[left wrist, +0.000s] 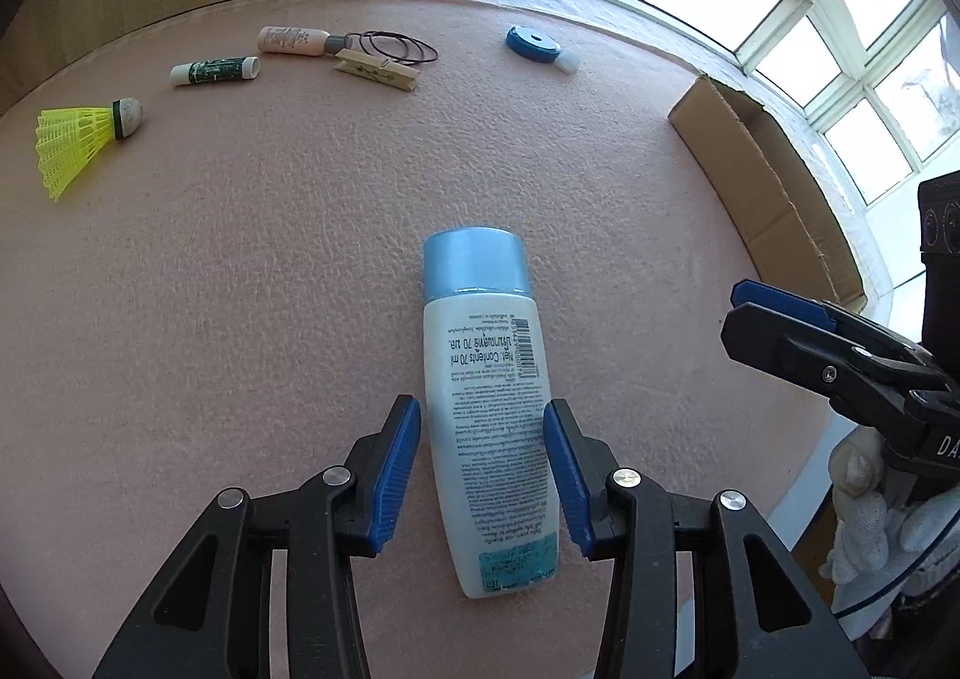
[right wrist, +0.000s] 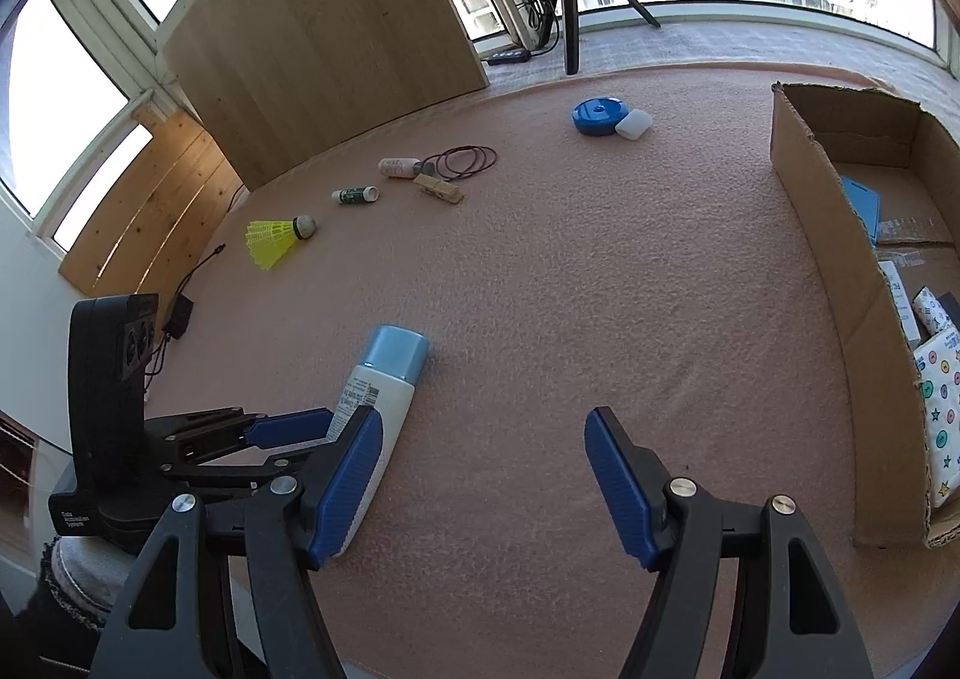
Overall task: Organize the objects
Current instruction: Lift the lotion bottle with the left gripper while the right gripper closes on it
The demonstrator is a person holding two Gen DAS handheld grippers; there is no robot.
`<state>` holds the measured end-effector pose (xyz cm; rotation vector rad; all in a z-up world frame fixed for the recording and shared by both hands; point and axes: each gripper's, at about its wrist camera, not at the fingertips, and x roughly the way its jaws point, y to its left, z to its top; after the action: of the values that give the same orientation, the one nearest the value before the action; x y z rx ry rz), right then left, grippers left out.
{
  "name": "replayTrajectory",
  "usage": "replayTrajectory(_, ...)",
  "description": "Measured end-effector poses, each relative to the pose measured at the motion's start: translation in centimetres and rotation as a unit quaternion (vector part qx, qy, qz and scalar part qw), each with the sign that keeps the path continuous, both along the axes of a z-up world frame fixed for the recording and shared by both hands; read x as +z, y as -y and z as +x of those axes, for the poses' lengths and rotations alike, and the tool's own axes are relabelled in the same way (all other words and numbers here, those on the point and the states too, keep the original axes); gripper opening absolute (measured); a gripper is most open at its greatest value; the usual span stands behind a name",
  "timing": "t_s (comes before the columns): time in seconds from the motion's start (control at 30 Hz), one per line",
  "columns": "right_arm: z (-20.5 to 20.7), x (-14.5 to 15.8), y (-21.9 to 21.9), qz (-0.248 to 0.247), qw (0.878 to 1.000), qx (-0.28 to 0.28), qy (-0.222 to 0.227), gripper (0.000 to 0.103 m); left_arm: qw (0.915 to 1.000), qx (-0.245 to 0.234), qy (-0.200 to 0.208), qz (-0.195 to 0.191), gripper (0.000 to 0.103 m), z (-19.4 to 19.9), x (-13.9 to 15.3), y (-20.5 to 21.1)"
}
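On the pink, leather-textured desk (left wrist: 240, 289), a white bottle with a pale blue cap (left wrist: 489, 409) lies flat on its side, cap pointing away from the left wrist camera. The left claw (left wrist: 483, 409) straddles the lower half of this bottle, one blue pad on each side. A narrow gap shows between each pad and the bottle wall, so the jaws stand partly open and are not pressing on it. The bottle rests on the desk, not lifted.

The right claw (right wrist: 483, 427) stands wide apart over bare desk surface, just right of the bottle, with nothing between its pads. In the left wrist view it appears at the right edge, carried by a hand in a white glove (left wrist: 870, 523).

Along the far side of the desk lie the remaining items, well apart from the bottle: a yellow shuttlecock (left wrist: 84, 136), a small green-and-white tube (left wrist: 215, 71), a pink tube (left wrist: 294, 41), a wooden clothespin (left wrist: 377, 69) just beside it, a bundle of dark elastic loops (left wrist: 399, 46), and a blue round lid (left wrist: 531, 43) touching a small white cap (left wrist: 567, 61).

An open cardboard box (right wrist: 840, 235) sits at the right side of the desk. Inside it are a blue flat item (right wrist: 861, 205) and a patterned white packet (right wrist: 939, 415).
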<state>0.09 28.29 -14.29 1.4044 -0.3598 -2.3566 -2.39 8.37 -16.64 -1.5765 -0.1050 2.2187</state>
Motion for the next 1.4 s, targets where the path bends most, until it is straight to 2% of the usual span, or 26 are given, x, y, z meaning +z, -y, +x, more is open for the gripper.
replayTrajectory(0.13, -0.4, -1.3, 1.8, 0.0, 1.0, 0.019, 0.023, 0.067, 1.0, -0.006, 0.002, 0.0, 0.046, 0.5, 0.1, 0.2)
replayTrajectory(0.37, -1.0, -3.9, 3.8, -0.043, 0.995, 0.033, 0.085, 0.065, 0.9998, -0.006, 0.012, 0.014, 0.045, 0.2, -0.6, 0.0)
replayTrajectory(0.43, -1.0, -4.2, 4.3, -0.047, 0.994, 0.037, 0.091, 0.055, 0.9998, -0.004, 0.013, 0.013, 0.044, 0.2, -0.8, 0.1)
replayTrajectory(0.63, -1.9, -4.7, 5.2, -0.068, 0.99, 0.046, 0.11, 0.045, 0.9996, -0.004, 0.015, 0.021, 0.044, 0.2, -0.9, 0.0)
replayTrajectory(0.83, -2.4, -5.0, 6.5, -0.076, 0.988, 0.062, 0.122, 0.04, 0.9995, -0.01, 0.017, 0.023, 0.044, 0.1, -1.1, -0.3)
replayTrajectory(1.07, -2.7, -5.5, 6.7, -0.08, 0.986, 0.065, 0.13, 0.039, 0.9992, -0.009, 0.026, 0.027, 0.045, -0.3, -1.4, -0.7)
replayTrajectory(1.4, -2.9, -3.4, 4.0, -0.08, 0.991, 0.044, 0.101, 0.037, 0.999, -0.033, 0.003, 0.03, 0.045, -1.6, 0.9, -3.8)
